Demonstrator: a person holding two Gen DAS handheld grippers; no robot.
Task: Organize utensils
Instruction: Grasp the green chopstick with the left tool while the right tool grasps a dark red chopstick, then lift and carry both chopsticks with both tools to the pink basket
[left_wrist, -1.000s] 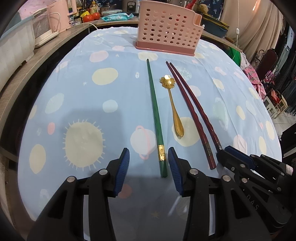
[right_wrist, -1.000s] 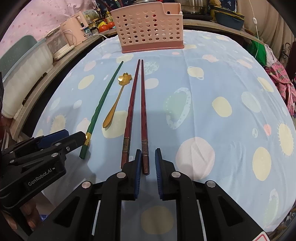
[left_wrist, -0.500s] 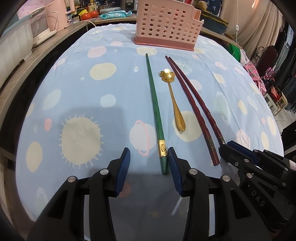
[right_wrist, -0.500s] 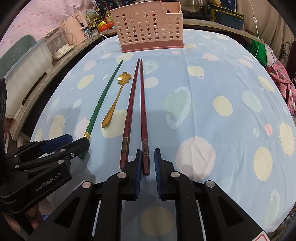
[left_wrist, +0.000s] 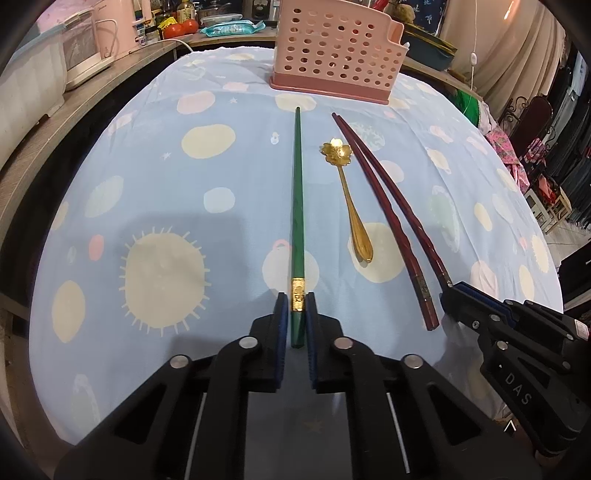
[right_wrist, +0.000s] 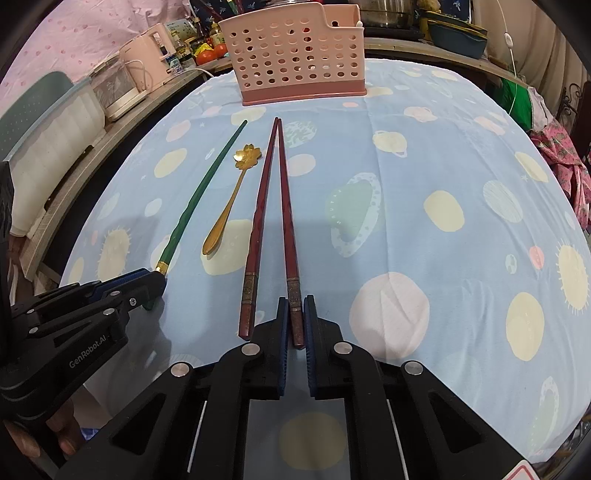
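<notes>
At the bottom centre of the left wrist view, the left tool is clenched on the thick near end of the green chopstick, which runs straight up the frame toward the pink perforated basket at top centre. The gold flower spoon lies just right of it on the planet-print cloth covering the counter. In the right wrist view, the right tool grips the right-hand red chopstick; the other red chopstick lies beside it, their far tips touching.
</notes>
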